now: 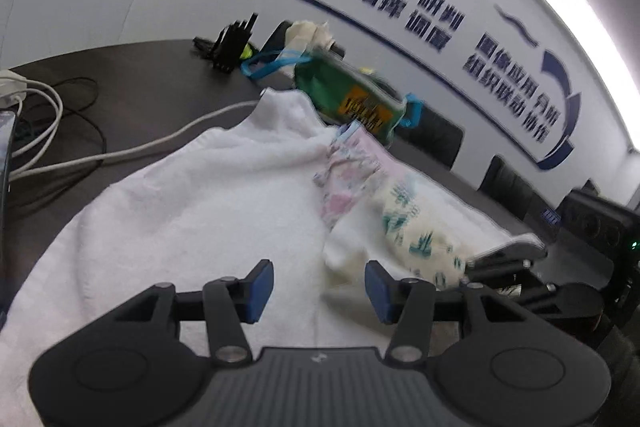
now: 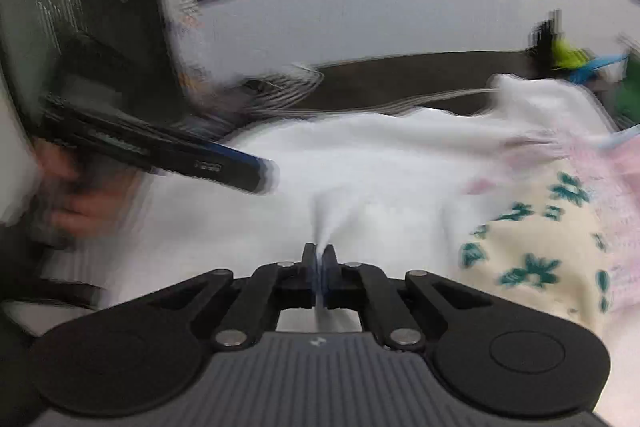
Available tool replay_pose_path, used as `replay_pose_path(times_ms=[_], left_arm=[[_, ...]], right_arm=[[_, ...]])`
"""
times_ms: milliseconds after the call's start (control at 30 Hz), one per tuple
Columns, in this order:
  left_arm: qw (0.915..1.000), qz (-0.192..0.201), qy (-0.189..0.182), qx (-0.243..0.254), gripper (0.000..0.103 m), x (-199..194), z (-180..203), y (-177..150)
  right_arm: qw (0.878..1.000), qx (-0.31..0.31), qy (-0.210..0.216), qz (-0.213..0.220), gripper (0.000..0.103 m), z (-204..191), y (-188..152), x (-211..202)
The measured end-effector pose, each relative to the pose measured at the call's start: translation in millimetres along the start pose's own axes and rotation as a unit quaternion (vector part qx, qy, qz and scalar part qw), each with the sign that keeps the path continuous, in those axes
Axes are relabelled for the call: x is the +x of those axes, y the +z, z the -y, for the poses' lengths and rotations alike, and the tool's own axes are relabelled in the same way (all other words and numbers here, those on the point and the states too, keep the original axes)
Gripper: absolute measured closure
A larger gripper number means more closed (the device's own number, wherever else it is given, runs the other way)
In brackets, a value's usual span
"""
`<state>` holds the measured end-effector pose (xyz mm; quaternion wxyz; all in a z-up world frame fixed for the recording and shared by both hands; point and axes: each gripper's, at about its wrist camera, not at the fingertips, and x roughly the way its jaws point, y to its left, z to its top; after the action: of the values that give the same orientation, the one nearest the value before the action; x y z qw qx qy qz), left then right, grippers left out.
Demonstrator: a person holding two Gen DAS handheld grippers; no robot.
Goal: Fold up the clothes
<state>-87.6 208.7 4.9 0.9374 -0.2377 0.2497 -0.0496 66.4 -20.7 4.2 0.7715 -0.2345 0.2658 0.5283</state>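
Observation:
A large white garment [image 1: 192,203] lies spread on the dark table [image 1: 132,67]. On its right part rests a smaller pink and cream floral garment [image 1: 384,203]. My left gripper [image 1: 320,287] hovers open over the white garment's near edge, with nothing between its blue pads [image 1: 260,287]. My right gripper [image 2: 319,261] is shut on a pinched ridge of the white garment [image 2: 360,163], just left of the floral garment [image 2: 540,247]. The left wrist view shows the right gripper [image 1: 504,257] at the cloth's right edge. A hand [image 2: 68,195] holds the left gripper [image 2: 224,165]. The right wrist view is motion-blurred.
White cables [image 1: 48,115] and a black wire trail across the table on the left. Behind the clothes lie a green bag [image 1: 352,95] with blue handles, a black rack [image 1: 232,43] and a cream bundle [image 1: 308,31]. Dark chairs [image 1: 432,135] line the lettered wall.

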Motion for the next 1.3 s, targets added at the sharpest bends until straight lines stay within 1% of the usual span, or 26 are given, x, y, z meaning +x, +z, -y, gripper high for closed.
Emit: replay_pose_path(times_ms=[100,167,200,233,300,367,400,433,467,500,567,600,667,700,733,800,833,900,967,1000,1033,1100,1133,1200,1233,1300], left_arm=[[0.9999,0.005,-0.006,0.013,0.054,-0.2,3.4,-0.4],[0.9999,0.0,0.002,0.016,0.054,3.8,4.0,-2.8],[0.9999,-0.003,0.006,0.015,0.053,5.8,3.5,-4.0],[0.9999,-0.005,0.008,0.013,0.053,7.0,1.7,-5.3],[0.9998,-0.009,0.014,0.007,0.054,8.8,-2.0,-7.3],[0.9997,-0.01,0.022,0.001,0.054,9.7,-5.4,-8.6],[0.9996,-0.01,0.026,0.0,0.053,9.6,-6.2,-9.1],[0.9995,-0.01,0.03,0.0,0.053,9.1,-6.3,-9.6],[0.9994,-0.01,0.033,0.0,0.053,8.6,-6.4,-10.1],[0.9993,-0.01,0.035,0.002,0.054,7.5,-6.1,-10.8],[0.9994,-0.008,0.033,0.007,0.053,4.8,-6.1,-12.0],[0.9994,-0.01,0.033,0.008,0.053,5.4,-5.9,-12.4],[0.9994,-0.014,0.029,0.008,0.053,7.8,-4.3,-13.2],[0.9995,-0.016,0.026,0.008,0.053,9.5,-2.8,-13.5],[0.9996,-0.016,0.023,0.01,0.053,9.8,0.0,-14.1],[0.9997,-0.013,0.006,0.022,0.053,7.9,8.0,-14.0],[0.9995,-0.012,-0.003,0.028,0.053,7.1,12.3,-13.2],[0.9991,-0.015,-0.014,0.036,0.053,9.2,21.6,-11.1],[0.9981,-0.02,-0.03,0.05,0.053,15.5,33.8,-12.3],[0.9974,-0.022,-0.038,0.057,0.053,19.4,40.6,-13.8],[0.9966,-0.024,-0.043,0.066,0.053,24.1,47.0,-16.9],[0.9957,-0.027,-0.038,0.08,0.053,35.5,56.9,-23.9],[0.9955,-0.032,-0.031,0.083,0.053,41.4,59.2,-27.2],[0.9953,-0.049,-0.01,0.083,0.054,51.6,58.9,-31.5],[0.995,-0.051,-0.004,0.086,0.054,51.8,57.5,-32.3],[0.9952,-0.039,0.0,0.09,0.054,41.8,52.2,-29.1]], right_arm=[[0.999,0.014,0.029,0.012,0.098,1.4,-2.7,-11.2],[0.998,0.023,0.048,0.02,0.082,2.3,-4.5,-18.7],[0.998,0.028,0.058,0.024,0.061,2.7,-5.4,-22.4],[0.998,0.029,0.055,0.025,0.052,3.4,-5.9,-21.8],[0.999,0.025,0.028,0.021,0.048,5.3,-6.2,-12.4],[1.0,0.022,0.001,0.017,0.051,7.1,-6.5,-3.0],[1.0,0.02,-0.013,0.015,0.066,8.1,-6.6,1.7],[1.0,0.018,-0.019,0.011,0.095,8.1,-7.2,6.6],[1.0,0.015,-0.018,0.005,0.101,7.2,-8.2,11.8],[1.0,0.014,-0.011,0.005,0.101,6.5,-8.5,12.5],[0.998,0.031,0.049,0.022,0.102,10.1,-5.6,1.1],[0.997,0.038,0.061,0.031,0.102,12.9,-4.1,-4.3],[0.998,0.045,0.032,0.021,0.099,18.6,-2.8,-3.6],[0.998,0.048,0.024,0.012,0.09,20.6,-3.2,-4.2],[0.999,0.05,0.017,0.003,0.071,22.7,-3.5,-4.7],[0.999,0.032,0.019,0.032,0.05,18.9,-7.0,-24.9],[0.998,0.02,0.024,0.053,0.049,15.9,-10.4,-37.9],[0.996,0.001,0.031,0.085,0.05,11.5,-18.9,-59.7],[0.997,-0.003,0.017,0.074,0.064,11.9,-27.7,-61.0],[0.998,-0.005,0.008,0.059,0.089,11.4,-31.3,-54.2],[0.999,-0.006,-0.009,0.043,0.1,11.2,-34.2,-45.3],[0.996,0.016,-0.072,0.04,0.1,15.3,-36.7,-28.8],[0.994,0.032,-0.093,0.039,0.1,17.1,-36.9,-21.7],[0.992,0.065,-0.11,0.026,0.098,19.1,-36.1,-8.4],[0.991,0.057,-0.121,0.021,0.097,15.3,-34.6,-6.9],[0.991,0.027,-0.129,0.029,0.095,5.1,-27.2,-34.2]])
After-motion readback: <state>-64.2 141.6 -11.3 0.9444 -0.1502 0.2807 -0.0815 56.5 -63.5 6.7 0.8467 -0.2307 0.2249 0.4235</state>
